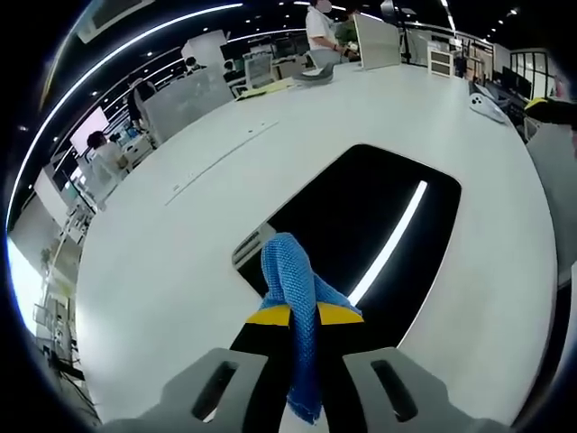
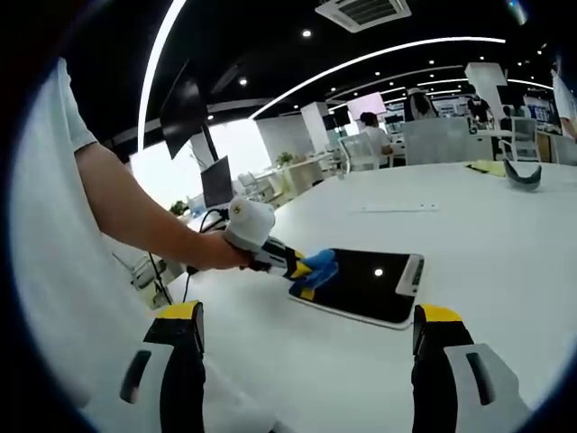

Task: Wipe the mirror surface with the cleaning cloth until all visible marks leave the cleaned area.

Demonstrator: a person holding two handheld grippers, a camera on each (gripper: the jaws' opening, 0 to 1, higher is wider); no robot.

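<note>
A flat dark mirror (image 1: pixel 374 225) with a pale frame lies on the white table (image 1: pixel 180 253) and reflects a ceiling light strip. My left gripper (image 1: pixel 302 314) is shut on a blue cleaning cloth (image 1: pixel 293 289), whose bunched end rests at the mirror's near corner. In the right gripper view the mirror (image 2: pixel 361 284) lies ahead, with the left gripper (image 2: pixel 302 269) pressing the cloth (image 2: pixel 317 264) on its left edge, held by a person's hand (image 2: pixel 212 253). My right gripper (image 2: pixel 306 338) stands open, well short of the mirror, nothing between its yellow-tipped fingers (image 2: pixel 185 311).
The table stretches far around the mirror. A white panel (image 1: pixel 377 41) and small objects stand at the far end, with a pale item (image 1: pixel 487 106) near the right edge. People sit at desks (image 1: pixel 104 153) beyond the table. A person's sleeve (image 2: pixel 45 225) is close on the left.
</note>
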